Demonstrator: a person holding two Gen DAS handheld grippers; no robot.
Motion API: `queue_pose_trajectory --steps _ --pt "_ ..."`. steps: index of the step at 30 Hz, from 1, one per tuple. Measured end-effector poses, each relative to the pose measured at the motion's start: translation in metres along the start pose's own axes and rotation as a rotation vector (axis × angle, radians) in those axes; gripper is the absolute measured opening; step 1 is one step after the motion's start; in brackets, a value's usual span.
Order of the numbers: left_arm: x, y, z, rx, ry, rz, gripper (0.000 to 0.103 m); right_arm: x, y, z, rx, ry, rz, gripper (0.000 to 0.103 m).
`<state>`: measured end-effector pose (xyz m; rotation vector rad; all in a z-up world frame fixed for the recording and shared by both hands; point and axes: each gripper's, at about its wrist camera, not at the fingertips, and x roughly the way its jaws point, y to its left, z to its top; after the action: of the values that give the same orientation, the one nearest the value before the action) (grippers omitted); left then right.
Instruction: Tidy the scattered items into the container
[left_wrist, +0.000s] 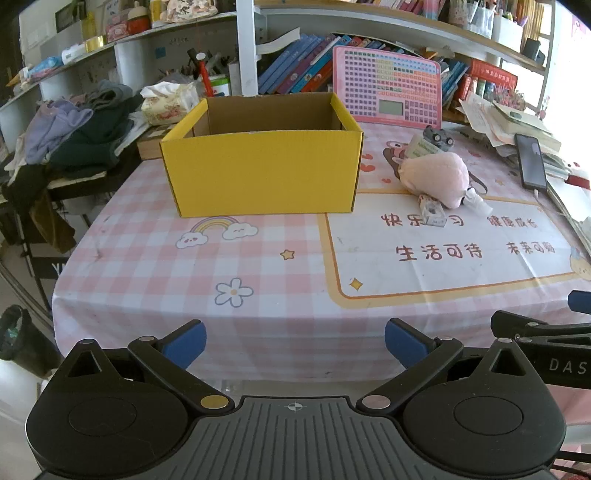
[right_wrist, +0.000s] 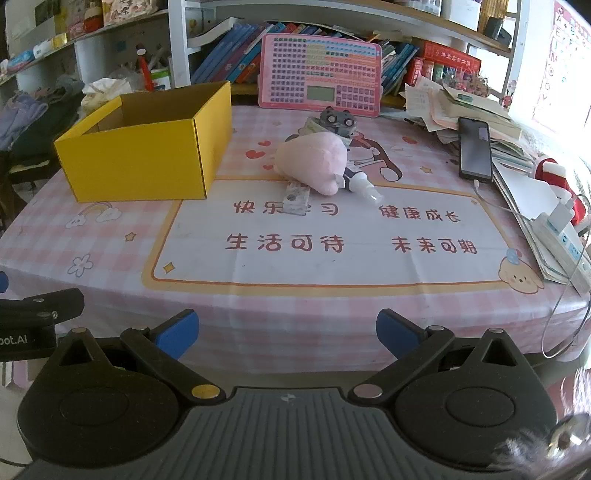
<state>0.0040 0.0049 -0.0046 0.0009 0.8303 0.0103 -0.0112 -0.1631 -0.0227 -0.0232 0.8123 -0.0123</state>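
Note:
An open yellow cardboard box stands on the pink checked tablecloth, brown inside with nothing showing in it. To its right lies a heap: a pink plush pouch, a grey toy car on a greenish packet behind it, a small flat white box in front, and a clear spray bottle. My left gripper and right gripper both hover open over the table's near edge, nothing between their blue pads.
A black phone on a cable lies on a paper stack at the right, beside a white power strip. A pink keyboard toy leans on books at the back. Clothes pile up left of the table.

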Motion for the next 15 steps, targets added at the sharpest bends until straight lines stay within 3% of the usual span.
queue_pose_trajectory --steps 15 --pt "0.0024 -0.0020 0.0013 0.009 0.004 -0.003 0.103 0.0009 -0.0039 -0.0002 0.003 -0.007 0.014 0.103"
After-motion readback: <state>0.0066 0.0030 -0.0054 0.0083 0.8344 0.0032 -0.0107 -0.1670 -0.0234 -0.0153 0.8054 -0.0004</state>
